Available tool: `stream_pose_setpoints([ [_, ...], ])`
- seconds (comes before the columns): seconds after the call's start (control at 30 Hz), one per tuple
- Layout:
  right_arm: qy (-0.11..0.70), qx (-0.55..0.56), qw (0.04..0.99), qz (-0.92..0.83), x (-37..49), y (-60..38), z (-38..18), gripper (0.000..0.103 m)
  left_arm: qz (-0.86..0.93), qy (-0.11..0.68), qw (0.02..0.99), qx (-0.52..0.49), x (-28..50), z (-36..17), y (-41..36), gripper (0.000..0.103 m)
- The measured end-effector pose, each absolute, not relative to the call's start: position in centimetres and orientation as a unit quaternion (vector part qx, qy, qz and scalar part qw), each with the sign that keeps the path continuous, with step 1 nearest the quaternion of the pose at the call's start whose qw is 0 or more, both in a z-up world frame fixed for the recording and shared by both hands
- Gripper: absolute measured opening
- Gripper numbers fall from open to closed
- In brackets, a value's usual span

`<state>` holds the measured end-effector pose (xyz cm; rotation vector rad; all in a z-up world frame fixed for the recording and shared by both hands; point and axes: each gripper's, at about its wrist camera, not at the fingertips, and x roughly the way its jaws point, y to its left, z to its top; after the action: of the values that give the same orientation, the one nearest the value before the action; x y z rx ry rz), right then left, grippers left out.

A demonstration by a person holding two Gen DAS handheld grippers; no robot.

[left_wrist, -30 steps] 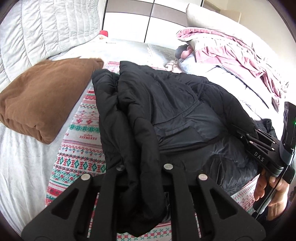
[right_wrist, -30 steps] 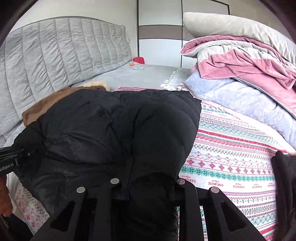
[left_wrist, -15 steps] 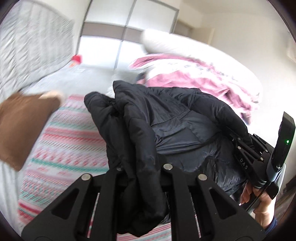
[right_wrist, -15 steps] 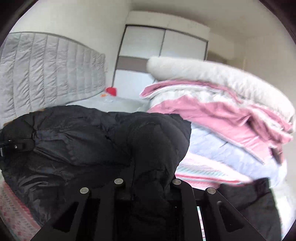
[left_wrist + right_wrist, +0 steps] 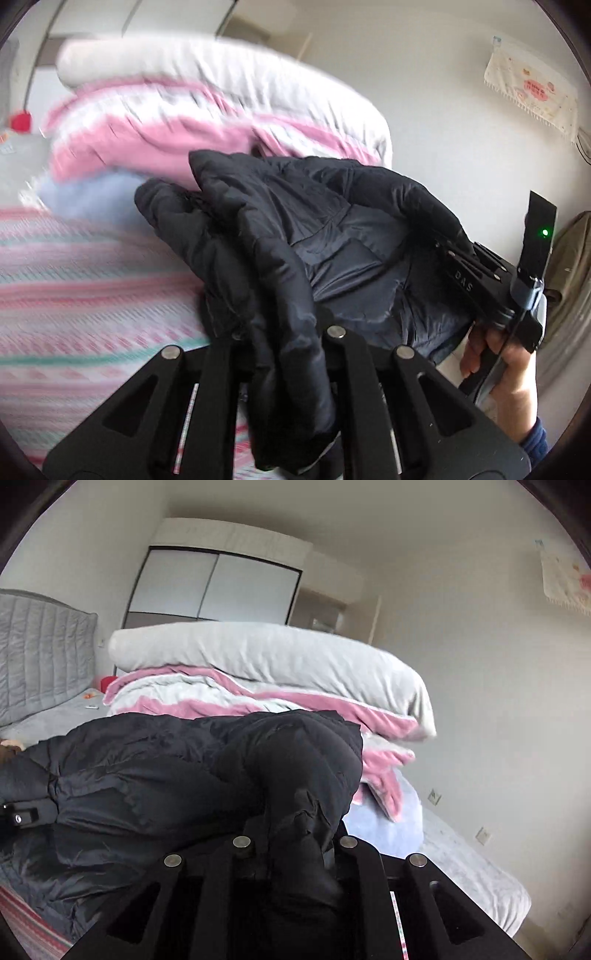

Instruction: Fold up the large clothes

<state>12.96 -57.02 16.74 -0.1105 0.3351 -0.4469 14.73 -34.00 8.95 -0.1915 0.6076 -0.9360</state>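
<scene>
Both grippers, left gripper (image 5: 284, 332) and right gripper (image 5: 291, 840), clamp the black jacket (image 5: 332, 236), stretched crosswise between them.

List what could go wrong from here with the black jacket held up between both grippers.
1. The left gripper and right gripper each pinch only a bunched fold of the slippery, puffy black jacket; one fold could slide out.
2. The jacket hangs close to the stack of pink and white bedding; a swing that way might drag on it.
3. The bunched layers may land creased on the patterned blanket.
</scene>
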Motion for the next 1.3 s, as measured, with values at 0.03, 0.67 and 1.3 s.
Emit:
stream_pose_setpoints([
  [0.03,0.192,-0.039,0.955,-0.223,12.6,-59.6,14.6,0.015,-0.452,0.318,0.829,-0.087,14.3,6.8,-36.1,0.013],
  [0.67,0.280,0.238,0.901,-0.230,4.7,-73.1,2.3,0.076,-0.469,0.430,0.761,-0.129,11.6,-1.1,-35.9,0.029],
  [1.3,0.211,0.147,0.942,-0.214,-11.7,-48.0,10.0,0.093,-0.372,0.298,0.878,0.044,-4.4,5.4,-23.6,0.085],
])
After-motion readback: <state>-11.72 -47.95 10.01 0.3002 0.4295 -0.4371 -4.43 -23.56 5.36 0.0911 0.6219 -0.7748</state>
